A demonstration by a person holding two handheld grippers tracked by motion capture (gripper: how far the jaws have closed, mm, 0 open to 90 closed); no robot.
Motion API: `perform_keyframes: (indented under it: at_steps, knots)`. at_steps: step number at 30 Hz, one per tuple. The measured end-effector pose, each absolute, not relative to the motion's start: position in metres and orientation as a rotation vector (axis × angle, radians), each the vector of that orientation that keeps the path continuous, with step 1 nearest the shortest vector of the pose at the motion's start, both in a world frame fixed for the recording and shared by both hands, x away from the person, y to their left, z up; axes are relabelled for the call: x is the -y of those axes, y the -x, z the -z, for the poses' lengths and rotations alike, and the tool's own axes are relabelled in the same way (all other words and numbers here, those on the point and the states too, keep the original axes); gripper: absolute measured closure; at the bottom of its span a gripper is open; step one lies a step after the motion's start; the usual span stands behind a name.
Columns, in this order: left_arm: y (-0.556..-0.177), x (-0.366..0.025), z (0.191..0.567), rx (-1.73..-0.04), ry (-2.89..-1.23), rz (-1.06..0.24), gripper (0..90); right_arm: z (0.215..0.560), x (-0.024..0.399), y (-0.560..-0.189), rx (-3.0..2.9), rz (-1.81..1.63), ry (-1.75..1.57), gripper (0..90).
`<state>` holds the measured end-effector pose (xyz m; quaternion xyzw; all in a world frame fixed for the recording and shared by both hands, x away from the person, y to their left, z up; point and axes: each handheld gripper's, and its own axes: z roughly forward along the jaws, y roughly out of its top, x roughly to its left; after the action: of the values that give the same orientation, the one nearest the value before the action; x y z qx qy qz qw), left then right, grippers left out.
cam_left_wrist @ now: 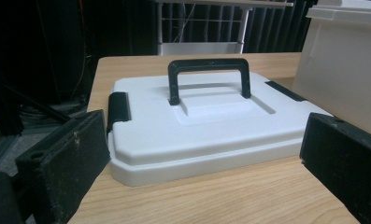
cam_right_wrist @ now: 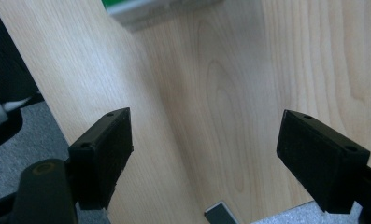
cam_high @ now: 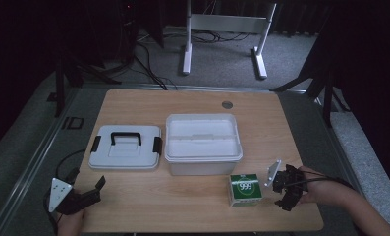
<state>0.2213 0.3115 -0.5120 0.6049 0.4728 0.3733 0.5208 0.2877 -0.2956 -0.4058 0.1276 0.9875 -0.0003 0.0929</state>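
Observation:
A white lid (cam_high: pixel 125 147) with a black handle (cam_high: pixel 125 137) lies flat on the wooden table (cam_high: pixel 192 103), left of an open white plastic box (cam_high: pixel 204 142). In front of the box stands a small green carton marked 999 (cam_high: pixel 245 190). My left gripper (cam_high: pixel 88 182) is at the table's near left corner, open, aimed at the lid (cam_left_wrist: pixel 202 126), whose handle (cam_left_wrist: pixel 209 77) stands upright. My right gripper (cam_high: pixel 280 191) hovers open just right of the carton, nothing between its jaws. In the right gripper view my gripper (cam_right_wrist: pixel 204 135) looks down on bare wood, the carton's edge (cam_right_wrist: pixel 146 7) at the top.
The white box's wall (cam_left_wrist: pixel 346 65) rises right of the lid. The table's near edge runs close under the right gripper (cam_right_wrist: pixel 57 116). A white desk frame (cam_high: pixel 227 29) and cables stand on the grey floor beyond the table. A round grommet (cam_high: pixel 227 104) sits near the far edge.

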Motion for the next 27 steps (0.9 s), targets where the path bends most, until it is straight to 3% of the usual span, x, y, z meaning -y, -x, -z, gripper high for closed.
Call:
perform_keyframes:
  at_steps: [27]
  knots:
    - [-0.221,-0.311,0.512,-1.123,-1.452,-0.897,1.3,0.346,0.25,-0.315,-2.899,-0.211,-0.297,19.9]
